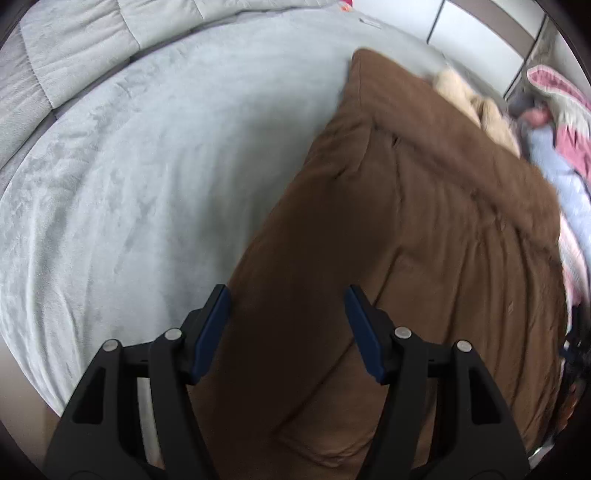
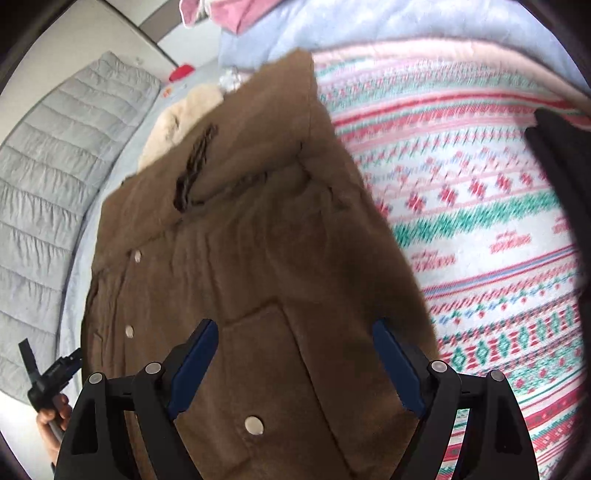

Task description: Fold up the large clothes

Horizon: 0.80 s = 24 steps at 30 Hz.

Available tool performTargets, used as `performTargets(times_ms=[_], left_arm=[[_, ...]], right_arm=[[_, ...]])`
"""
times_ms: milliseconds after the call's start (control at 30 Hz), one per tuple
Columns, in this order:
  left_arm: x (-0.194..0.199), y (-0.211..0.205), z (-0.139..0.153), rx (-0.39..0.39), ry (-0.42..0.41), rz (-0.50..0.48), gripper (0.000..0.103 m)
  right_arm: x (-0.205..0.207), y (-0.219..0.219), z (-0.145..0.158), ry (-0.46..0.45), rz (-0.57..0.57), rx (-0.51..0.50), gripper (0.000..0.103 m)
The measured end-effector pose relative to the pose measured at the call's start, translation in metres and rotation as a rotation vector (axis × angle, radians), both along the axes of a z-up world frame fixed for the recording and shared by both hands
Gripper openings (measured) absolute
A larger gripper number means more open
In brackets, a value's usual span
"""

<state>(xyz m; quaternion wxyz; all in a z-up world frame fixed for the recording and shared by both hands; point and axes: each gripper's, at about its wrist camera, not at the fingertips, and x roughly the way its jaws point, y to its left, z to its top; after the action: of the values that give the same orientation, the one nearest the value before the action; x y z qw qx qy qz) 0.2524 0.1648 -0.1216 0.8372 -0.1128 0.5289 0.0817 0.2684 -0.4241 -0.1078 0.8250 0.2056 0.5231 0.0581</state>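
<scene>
A large brown coat (image 1: 406, 236) with a cream fleece collar (image 1: 476, 107) lies flat on a grey bed cover (image 1: 147, 184). My left gripper (image 1: 288, 291) is open above the coat's near left edge and holds nothing. In the right wrist view the coat (image 2: 236, 266) shows its front, with snap buttons (image 2: 254, 424), a patch pocket and the cream collar (image 2: 177, 122) at the far end. My right gripper (image 2: 295, 328) is open above the pocket and holds nothing. The left gripper's handle (image 2: 51, 376) and the hand on it show at the lower left of the right wrist view.
A grey quilted duvet (image 1: 74, 55) lies along the far left of the bed. A patterned pink, green and white blanket (image 2: 480, 221) lies right of the coat. Pale blue (image 2: 332, 26) and pink (image 1: 565, 122) clothes are piled beyond it. A dark item (image 2: 557, 166) sits at the right edge.
</scene>
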Motion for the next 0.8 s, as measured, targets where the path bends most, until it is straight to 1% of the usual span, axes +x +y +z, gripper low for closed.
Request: performTargets(times_ms=[67,100,133,167,200,233,300,333,400,467,533,600,667,800], left_arm=[[-0.003,0.011,-0.016,0.010,0.053,0.002,0.065],[-0.005,0.018,-0.019,-0.019,0.049,0.013,0.069],[-0.009,0.025,-0.021,-0.059,0.037,0.026,0.069],[-0.012,0.029,-0.019,-0.064,0.038,0.028,0.069],[-0.015,0.031,-0.016,-0.049,0.041,0.024,0.069],[-0.020,0.032,-0.011,-0.024,0.034,0.019,0.069],[-0.032,0.037,0.003,-0.012,-0.006,0.012,0.069],[-0.039,0.041,0.009,-0.029,-0.026,0.006,0.069],[-0.052,0.048,0.019,-0.058,-0.054,0.005,0.068],[-0.067,0.055,0.025,-0.068,-0.075,0.002,0.068],[-0.080,0.060,0.024,-0.070,-0.072,-0.011,0.068],[-0.093,0.064,0.020,-0.085,-0.067,-0.018,0.068],[-0.107,0.069,0.017,-0.114,-0.072,-0.018,0.068],[-0.140,0.082,0.015,-0.216,-0.106,-0.001,0.068]], right_arm=[[0.000,-0.007,-0.007,0.017,-0.009,-0.031,0.085],[-0.001,-0.013,-0.010,0.020,-0.024,-0.071,0.085],[-0.001,-0.018,-0.012,0.023,-0.045,-0.108,0.085],[-0.004,-0.026,-0.014,0.032,-0.086,-0.181,0.085],[-0.007,-0.035,-0.017,0.056,-0.133,-0.265,0.085],[-0.010,-0.042,-0.020,0.065,-0.161,-0.305,0.085],[-0.021,-0.054,-0.020,0.055,-0.176,-0.236,0.085],[-0.030,-0.057,-0.016,0.050,-0.178,-0.209,0.085],[-0.050,-0.053,-0.006,0.009,-0.159,-0.207,0.085],[-0.069,-0.048,0.004,-0.040,-0.121,-0.197,0.085],[-0.086,-0.041,0.007,-0.060,-0.083,-0.173,0.085],[-0.099,-0.037,0.004,-0.051,-0.055,-0.178,0.085],[-0.110,-0.027,0.003,-0.050,-0.044,-0.175,0.085],[-0.141,-0.031,-0.005,-0.048,-0.034,-0.088,0.085]])
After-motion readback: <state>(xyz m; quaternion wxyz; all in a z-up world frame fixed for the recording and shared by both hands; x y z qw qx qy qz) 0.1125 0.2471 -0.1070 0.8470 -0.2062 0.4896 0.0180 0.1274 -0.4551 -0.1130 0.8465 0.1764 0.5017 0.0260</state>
